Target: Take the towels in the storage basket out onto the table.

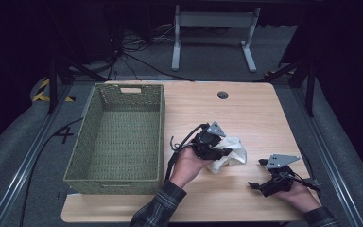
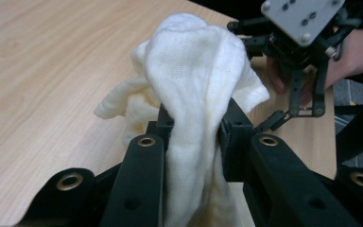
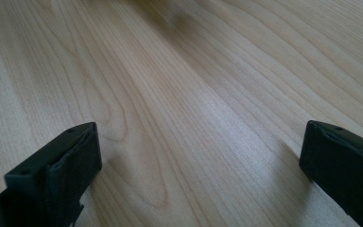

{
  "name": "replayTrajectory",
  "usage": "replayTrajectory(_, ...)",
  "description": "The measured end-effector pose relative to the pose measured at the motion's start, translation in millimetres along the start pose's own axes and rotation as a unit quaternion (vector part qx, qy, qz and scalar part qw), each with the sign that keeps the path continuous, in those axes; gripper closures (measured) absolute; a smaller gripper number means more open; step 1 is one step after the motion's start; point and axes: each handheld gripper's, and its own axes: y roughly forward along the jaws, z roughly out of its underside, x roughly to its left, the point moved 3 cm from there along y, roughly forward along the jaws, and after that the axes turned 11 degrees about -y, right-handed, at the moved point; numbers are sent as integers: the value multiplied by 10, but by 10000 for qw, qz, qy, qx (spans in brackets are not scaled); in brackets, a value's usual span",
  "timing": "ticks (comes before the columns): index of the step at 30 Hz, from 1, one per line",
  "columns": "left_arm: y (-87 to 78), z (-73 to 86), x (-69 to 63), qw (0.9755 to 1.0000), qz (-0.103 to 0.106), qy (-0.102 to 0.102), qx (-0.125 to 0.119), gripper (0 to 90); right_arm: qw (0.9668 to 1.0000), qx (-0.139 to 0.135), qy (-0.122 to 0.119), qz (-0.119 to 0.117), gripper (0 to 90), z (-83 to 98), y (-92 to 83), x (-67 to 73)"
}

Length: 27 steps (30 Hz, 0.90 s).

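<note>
A crumpled white cloth (image 1: 229,152) lies at the middle of the wooden table (image 1: 246,113). My left gripper (image 1: 220,152) is shut on it. In the left gripper view both black jaws squeeze a fold of the cloth (image 2: 194,85) at my left gripper (image 2: 196,130), and the rest bunches up beyond them. My right gripper (image 1: 259,173) rests low at the table's front right, apart from the cloth, its jaws spread wide. The right gripper view has those jaws far apart at my right gripper (image 3: 201,156) over bare wood.
A green woven basket (image 1: 87,142) with nothing in it takes up the table's left side. A round cable hole (image 1: 223,95) sits near the far edge. My right gripper (image 2: 295,85) and its hand show past the cloth in the left gripper view.
</note>
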Motion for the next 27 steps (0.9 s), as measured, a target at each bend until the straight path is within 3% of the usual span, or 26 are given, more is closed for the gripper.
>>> replayTrajectory(7, 318, 130, 85, 9997, 62, -3, 237, 747, 10000, -3, -18, -9, 0, -2, 3, -2)
replayTrajectory(15, 542, 264, 181, 9987, 20, -19, 501, 738, 10000, -7, -22, -19, 0, -3, 3, -2)
replayTrajectory(19, 684, 346, 213, 9973, -151, 46, 718, 724, 10000, 0, -33, -31, 0, -3, 3, -4)
replayTrajectory(26, 706, 361, 225, 9975, -64, -50, 707, 640, 10000, -9, -30, -27, 0, -4, 5, -4)
replayTrajectory(27, 703, 354, 216, 9977, -63, -83, 663, 577, 10000, -5, -33, -29, 0, -3, 4, -4)
